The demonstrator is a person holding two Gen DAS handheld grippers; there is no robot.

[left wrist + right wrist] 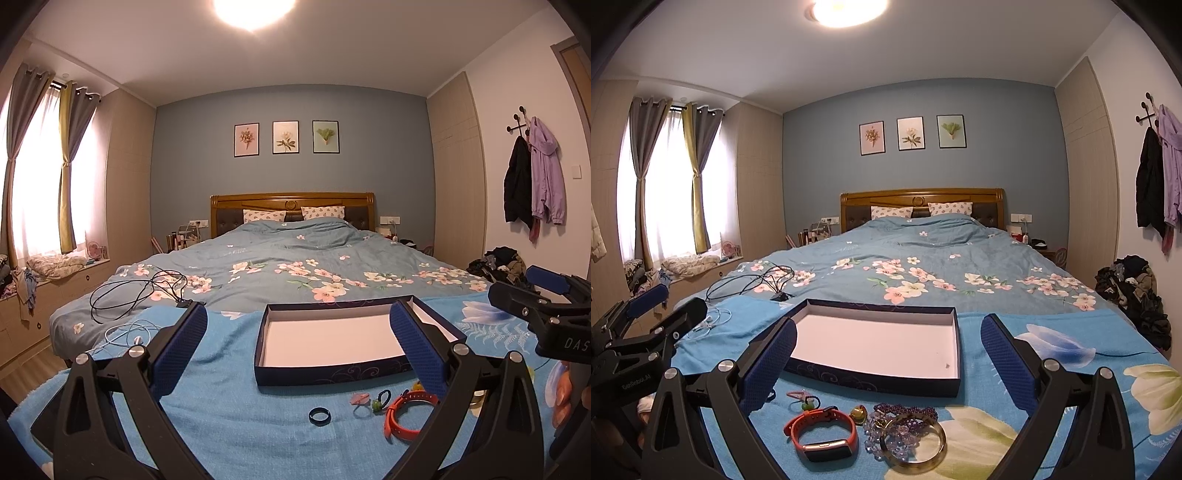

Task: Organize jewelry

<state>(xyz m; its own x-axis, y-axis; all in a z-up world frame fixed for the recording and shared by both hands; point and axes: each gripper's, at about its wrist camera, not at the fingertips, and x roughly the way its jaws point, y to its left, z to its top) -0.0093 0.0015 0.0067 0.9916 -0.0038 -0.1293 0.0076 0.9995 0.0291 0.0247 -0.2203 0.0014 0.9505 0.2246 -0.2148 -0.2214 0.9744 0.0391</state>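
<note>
A dark blue box lid with a white inside point(325, 341) point(879, 343) lies empty on the blue floral blanket. In front of it lie a dark ring point(320, 414), a pink hair clip point(360, 398) point(797, 395), a green bead tie point(377, 405), an orange wristband point(406, 413) point(822, 435), a gold bangle point(914, 443), clear and purple beads point(886, 435) and a small duck charm point(857, 412). My left gripper point(299, 354) hovers open over the ring side. Open too, my right gripper point(888, 365) hangs above the bangle and band.
Black cables point(136, 291) and a white cord point(122, 332) lie on the bed at the left. The right gripper's body point(543, 317) shows at the right edge of the left wrist view, with a hand point(563, 395) below it. A clothes pile point(1134, 291) sits beside the bed.
</note>
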